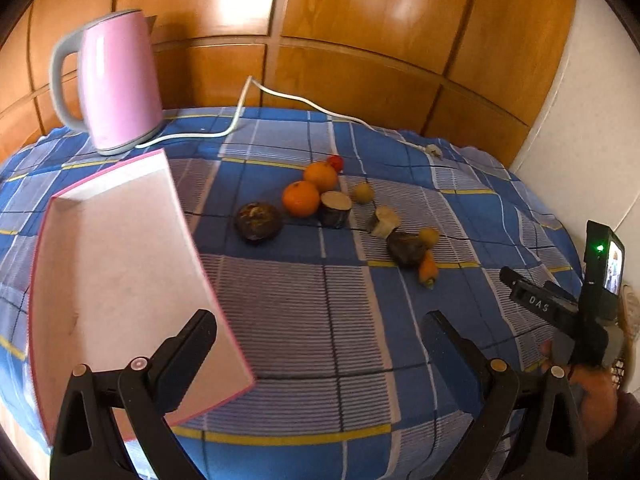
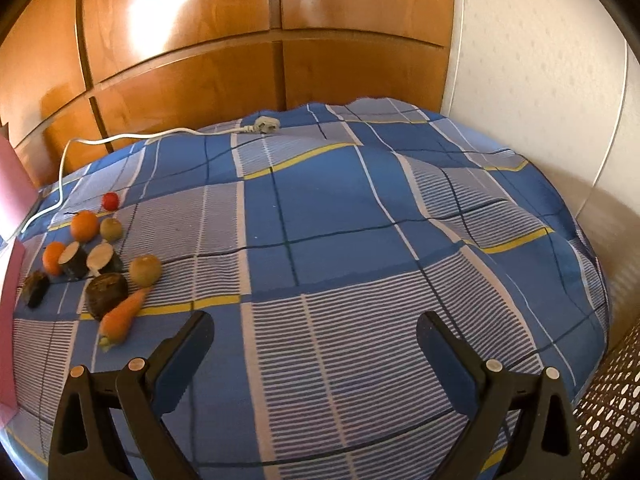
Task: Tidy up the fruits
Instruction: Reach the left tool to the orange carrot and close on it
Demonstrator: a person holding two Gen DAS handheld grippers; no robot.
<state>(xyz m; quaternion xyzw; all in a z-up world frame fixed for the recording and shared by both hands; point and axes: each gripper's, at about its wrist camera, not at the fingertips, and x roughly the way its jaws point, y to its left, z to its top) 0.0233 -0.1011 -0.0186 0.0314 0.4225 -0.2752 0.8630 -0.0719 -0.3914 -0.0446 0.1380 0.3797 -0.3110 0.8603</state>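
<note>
**Mia:** We see a big table (image 1: 320, 320) with a blue checked cloth. On it sits a pink kettle (image 1: 116, 84) with its white cord (image 1: 256, 92). Next comes the pink-edged white box (image 1: 120, 272), lying empty near our left side.

**Ben:** And the fruits (image 1: 320, 196) lie in a little bunch in the middle, well apart from the box. There are two oranges, some dark cut pieces, small yellow-green ones, a tiny red one, and a carrot (image 2: 122, 316) (that one is no fruit!).

**Mia:** We think nothing is sorted yet. Our left hand-held gripper (image 1: 320, 336) hangs over the cloth with its fingers wide apart, holding nothing. Our right hand-held gripper (image 2: 316, 336) is spread wide and empty too.

**Ben:** So next we should reach for one fruit, close on it gently, and carry it to the box. The round ones may roll.

**Mia:** Only the left view shows the kettle and the whole box. The right view shows the plug (image 2: 264, 126) up close, and just a thin slice of the box.
</note>
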